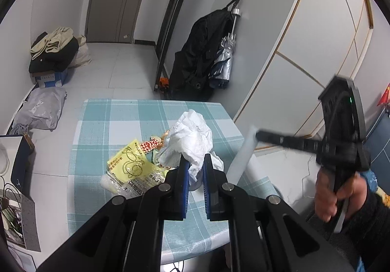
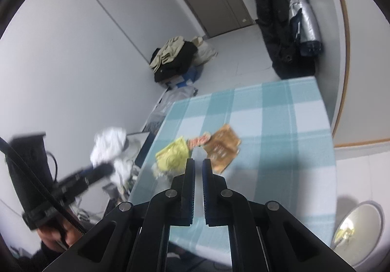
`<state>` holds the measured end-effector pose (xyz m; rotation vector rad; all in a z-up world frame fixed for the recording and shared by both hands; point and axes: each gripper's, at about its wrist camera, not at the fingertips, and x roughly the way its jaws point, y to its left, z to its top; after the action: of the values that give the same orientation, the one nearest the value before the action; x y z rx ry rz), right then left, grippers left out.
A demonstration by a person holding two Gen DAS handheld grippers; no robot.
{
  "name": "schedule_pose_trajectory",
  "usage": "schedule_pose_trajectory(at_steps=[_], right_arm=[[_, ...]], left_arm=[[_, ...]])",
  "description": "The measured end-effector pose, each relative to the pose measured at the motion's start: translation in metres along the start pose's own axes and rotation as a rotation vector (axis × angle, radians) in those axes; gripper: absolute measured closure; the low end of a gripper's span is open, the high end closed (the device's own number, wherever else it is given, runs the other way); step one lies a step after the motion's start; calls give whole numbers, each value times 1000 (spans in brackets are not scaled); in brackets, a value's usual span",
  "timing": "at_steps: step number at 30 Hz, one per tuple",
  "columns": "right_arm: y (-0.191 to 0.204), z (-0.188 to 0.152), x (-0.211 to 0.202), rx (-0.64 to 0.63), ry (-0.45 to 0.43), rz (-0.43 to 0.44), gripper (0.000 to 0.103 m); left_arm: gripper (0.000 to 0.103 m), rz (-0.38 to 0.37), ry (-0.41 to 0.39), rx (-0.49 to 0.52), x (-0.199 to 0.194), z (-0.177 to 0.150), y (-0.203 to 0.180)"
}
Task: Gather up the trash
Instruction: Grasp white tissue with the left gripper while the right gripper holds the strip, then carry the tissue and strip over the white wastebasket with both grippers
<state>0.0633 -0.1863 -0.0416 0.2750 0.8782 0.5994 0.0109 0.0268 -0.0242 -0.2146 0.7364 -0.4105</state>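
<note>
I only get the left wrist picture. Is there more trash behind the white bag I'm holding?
Observer: Yes, a brown wrapper lies flat on the checked table, beside the yellow wrapper.
Operator: Is my other hand-held gripper carrying anything?
Observer: No, the right hand-held gripper is shut and empty.
Operator: Is there a bin?
Observer: A round silver lid sits on the floor by the table's right side; what is under it cannot be told.

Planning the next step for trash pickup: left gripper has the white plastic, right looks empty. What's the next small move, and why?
Probably bring the right gripper down onto the brown wrapper and open for it. Its jaws are shut with nothing between them, and the wrapper lies loose on the checked tablecloth just ahead of the tips. The left gripper is already shut on the crumpled white plastic, lifted clear of the yellow wrapper.
</note>
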Motion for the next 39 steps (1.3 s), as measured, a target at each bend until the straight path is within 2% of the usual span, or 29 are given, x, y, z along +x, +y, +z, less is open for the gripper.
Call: schedule_pose_trajectory(at_steps=[7, 16, 20, 28, 36, 39], right_arm=[[19, -28, 7, -21, 32, -32, 98], [46, -40, -17, -17, -18, -36, 98], [61, -39, -43, -39, -67, -36, 98], [75, -26, -104, -50, -190, -30, 98], [49, -23, -163, -21, -298, -51, 98], [31, -31, -187, -13, -340, -105, 98]], left_arm=[[97, -20, -36, -20, -14, -1, 10], [97, -32, -57, -35, -28, -6, 20], [97, -44, -85, -48, -34, -7, 23], [97, -47, -67, -46, -34, -7, 15], [97, -114, -55, -46, -38, 9, -22], [97, -152, -34, -16, -30, 15, -48]])
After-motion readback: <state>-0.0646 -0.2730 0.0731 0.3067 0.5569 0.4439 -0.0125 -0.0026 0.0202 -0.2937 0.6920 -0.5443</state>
